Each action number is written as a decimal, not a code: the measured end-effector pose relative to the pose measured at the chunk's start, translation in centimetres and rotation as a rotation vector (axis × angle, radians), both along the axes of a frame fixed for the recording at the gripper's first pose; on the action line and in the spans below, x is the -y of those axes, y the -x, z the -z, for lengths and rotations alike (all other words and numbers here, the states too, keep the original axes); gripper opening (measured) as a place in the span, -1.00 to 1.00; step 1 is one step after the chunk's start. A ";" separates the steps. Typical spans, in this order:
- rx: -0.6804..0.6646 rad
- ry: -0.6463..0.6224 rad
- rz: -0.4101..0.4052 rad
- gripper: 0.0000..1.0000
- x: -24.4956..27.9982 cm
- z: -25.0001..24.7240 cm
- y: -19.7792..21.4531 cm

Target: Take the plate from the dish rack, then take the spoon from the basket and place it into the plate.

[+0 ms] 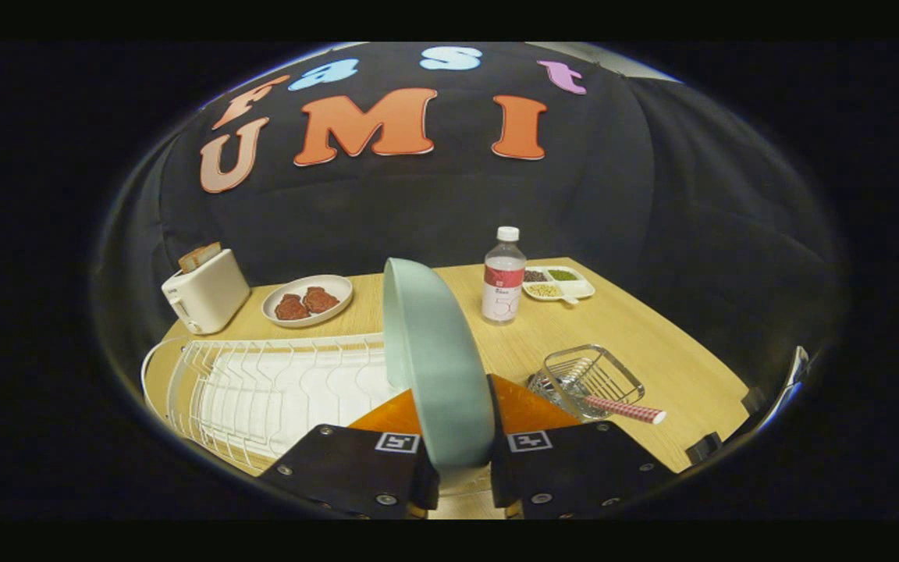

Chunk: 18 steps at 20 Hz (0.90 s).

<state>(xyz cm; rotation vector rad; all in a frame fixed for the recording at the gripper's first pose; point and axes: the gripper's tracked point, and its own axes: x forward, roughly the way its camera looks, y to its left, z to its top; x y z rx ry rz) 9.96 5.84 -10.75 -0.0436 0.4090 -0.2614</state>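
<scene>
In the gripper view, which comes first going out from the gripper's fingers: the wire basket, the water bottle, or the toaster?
The gripper is shut on the green plate.
1. Wire basket, just ahead, right of the plate, spoon in it.
2. Water bottle, beyond the basket.
3. Toaster, far left corner; close to the bottle's depth, so this ranking is unsure.

The gripper (461, 468) clamps the plate (435, 359) on edge, and the upright plate blocks the way straight ahead between the fingers. Left of it the dish rack (262, 390) covers the table (652, 343); right, the basket (594, 378) with the spoon (621, 410) sits near. Bare tabletop lies between basket and bottle (503, 277), while the toaster (205, 291), meat plate (307, 300) and tray (559, 282) line the far edge.
</scene>
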 end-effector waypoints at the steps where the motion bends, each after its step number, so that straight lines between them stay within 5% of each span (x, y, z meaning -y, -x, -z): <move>1: 0.014 0.019 0.004 -0.47 0.1 -0.6 0.0; 11: 0.087 0.005 0.033 -0.48 1.5 -3.7 0.4; 18: 0.124 -0.105 -0.053 -0.47 -0.5 -6.1 4.0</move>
